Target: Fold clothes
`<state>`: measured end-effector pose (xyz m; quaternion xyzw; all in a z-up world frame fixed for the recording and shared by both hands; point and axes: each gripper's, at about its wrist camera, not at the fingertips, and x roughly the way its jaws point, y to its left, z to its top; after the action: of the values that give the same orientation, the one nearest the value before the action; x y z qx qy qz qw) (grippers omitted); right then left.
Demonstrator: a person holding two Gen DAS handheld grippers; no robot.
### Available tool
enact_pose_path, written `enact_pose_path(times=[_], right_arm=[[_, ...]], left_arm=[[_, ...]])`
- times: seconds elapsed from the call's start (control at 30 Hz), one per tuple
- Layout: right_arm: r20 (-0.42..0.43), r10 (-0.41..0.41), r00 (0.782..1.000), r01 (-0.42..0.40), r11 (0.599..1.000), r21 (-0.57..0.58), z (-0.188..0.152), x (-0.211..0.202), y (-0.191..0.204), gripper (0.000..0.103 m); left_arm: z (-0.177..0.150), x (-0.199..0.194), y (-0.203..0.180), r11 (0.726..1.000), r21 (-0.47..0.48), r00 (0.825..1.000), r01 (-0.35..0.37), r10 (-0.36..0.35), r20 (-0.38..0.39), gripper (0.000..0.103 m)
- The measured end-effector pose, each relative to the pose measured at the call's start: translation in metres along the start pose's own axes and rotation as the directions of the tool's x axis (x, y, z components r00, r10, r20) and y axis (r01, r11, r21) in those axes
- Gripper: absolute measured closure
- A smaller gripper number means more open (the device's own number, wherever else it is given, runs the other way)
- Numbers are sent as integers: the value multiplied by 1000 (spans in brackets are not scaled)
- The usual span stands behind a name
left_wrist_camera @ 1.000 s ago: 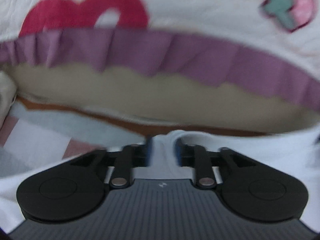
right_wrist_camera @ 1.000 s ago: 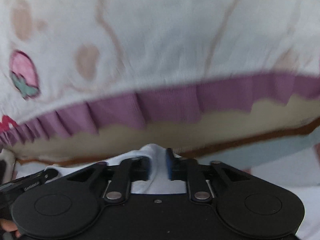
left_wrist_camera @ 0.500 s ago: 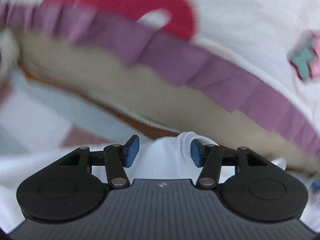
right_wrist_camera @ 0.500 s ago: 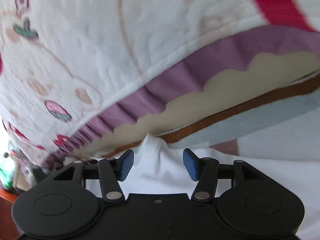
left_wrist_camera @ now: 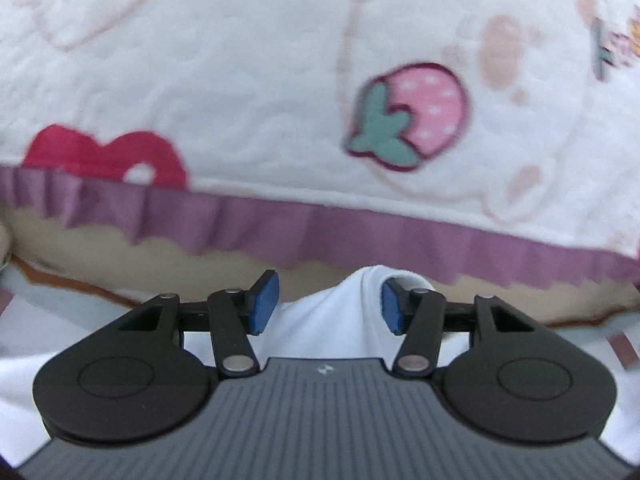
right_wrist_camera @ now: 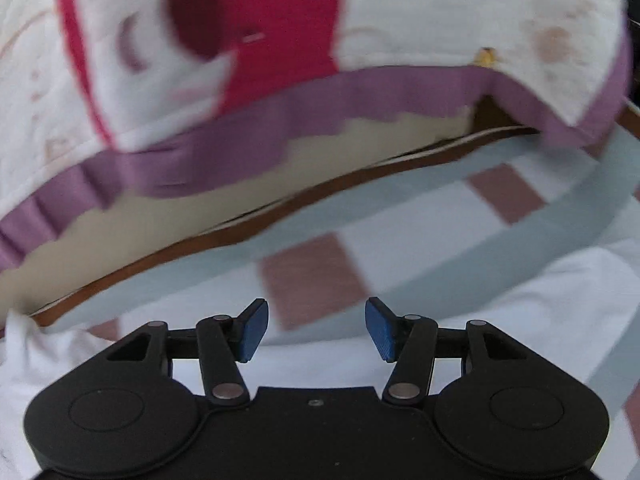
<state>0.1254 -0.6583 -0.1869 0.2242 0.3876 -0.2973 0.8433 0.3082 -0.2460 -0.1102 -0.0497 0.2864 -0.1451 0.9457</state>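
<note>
A white garment [left_wrist_camera: 336, 320] lies on the bed, and a raised fold of it stands between the fingers of my left gripper [left_wrist_camera: 328, 306]. That gripper is open: the fold's peak rests by the right blue pad [left_wrist_camera: 392, 308], and the left pad stands apart from the cloth. In the right wrist view the white garment [right_wrist_camera: 520, 300] spreads along the lower edge and under the tool. My right gripper [right_wrist_camera: 317, 334] is open above the garment's edge, with nothing between its fingers.
A quilted white blanket [left_wrist_camera: 240, 80] with a pink strawberry print [left_wrist_camera: 408, 116] and a purple ruffle [left_wrist_camera: 360, 232] lies just beyond both grippers. It shows in the right view as the blanket [right_wrist_camera: 400, 20]. A checked sheet [right_wrist_camera: 400, 232] in grey, white and rose covers the bed.
Both grippers were shut on pinched white cloth a second ago and now stand open. The right gripper has swung away sideways off its fold. The left view has shifted along the blanket.
</note>
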Motion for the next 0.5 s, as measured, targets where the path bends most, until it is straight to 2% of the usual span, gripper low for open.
enact_pose_path(times=[0.07, 0.13, 0.2, 0.27, 0.3, 0.33, 0.37, 0.43, 0.47, 0.5], right_arm=[[8, 41, 999, -40, 999, -12, -2, -1, -7, 44], [2, 96, 995, -96, 993, -67, -7, 1, -3, 44], [-10, 153, 988, -153, 980, -129, -12, 4, 3, 44], [-44, 215, 976, -220, 954, -203, -18, 13, 19, 44], [-54, 250, 967, -255, 939, -230, -21, 17, 28, 50], [-61, 283, 957, -289, 923, -254, -24, 21, 36, 55], [-67, 294, 953, -301, 915, -269, -26, 25, 44, 55], [-75, 294, 953, -303, 907, -294, -30, 31, 58, 55], [-76, 286, 955, -295, 902, -315, -32, 34, 64, 54], [-71, 270, 960, -277, 895, -351, -34, 37, 70, 52]], left_arm=[[3, 18, 19, 994, -94, 995, -55, 47, -87, 50], [6, 36, 46, 975, -195, 978, -103, 63, -200, 50], [8, 46, 66, 963, -252, 958, -98, 24, -284, 49], [9, 55, 86, 949, -302, 931, -91, -26, -363, 43], [9, 57, 96, 937, -339, 920, -83, -60, -388, 41], [9, 59, 107, 921, -382, 909, -72, -97, -406, 41], [9, 61, 117, 903, -425, 897, -64, -135, -421, 41], [12, 61, 136, 857, -514, 888, -24, -219, -406, 41], [13, 60, 144, 827, -563, 882, 10, -272, -384, 41], [11, 63, 152, 768, -638, 864, 57, -358, -353, 41]])
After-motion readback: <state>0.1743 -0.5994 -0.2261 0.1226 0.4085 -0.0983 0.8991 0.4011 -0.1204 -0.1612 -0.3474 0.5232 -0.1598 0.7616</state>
